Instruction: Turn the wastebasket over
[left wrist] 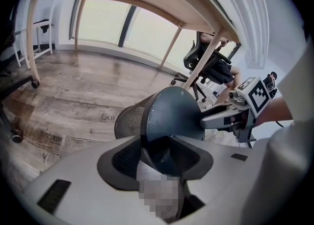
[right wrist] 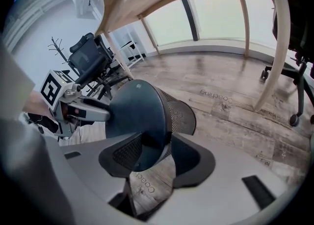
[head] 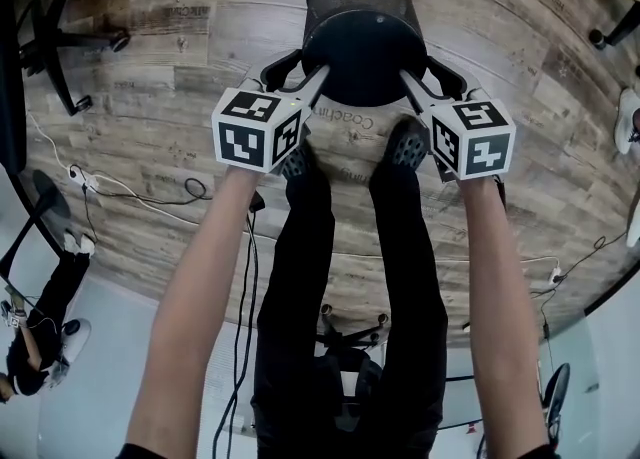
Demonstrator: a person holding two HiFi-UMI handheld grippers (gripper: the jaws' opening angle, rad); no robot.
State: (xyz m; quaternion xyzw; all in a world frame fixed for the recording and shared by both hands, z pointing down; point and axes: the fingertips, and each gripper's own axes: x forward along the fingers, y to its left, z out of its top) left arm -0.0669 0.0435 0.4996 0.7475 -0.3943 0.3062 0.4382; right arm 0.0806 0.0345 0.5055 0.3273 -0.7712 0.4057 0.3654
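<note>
The black mesh wastebasket lies tilted on its side over the wood floor, with its solid round base turned toward me. My left gripper clamps the base's left edge and my right gripper its right edge. In the left gripper view the base rim runs between the jaws of the left gripper, both pads against it, and the right gripper holds the far side. In the right gripper view the right gripper straddles the rim the same way, opposite the left gripper.
My legs and shoes stand just behind the basket. A wooden desk's legs rise on both sides, with office chairs nearby. Cables trail over the floor at the left, and another person stands there.
</note>
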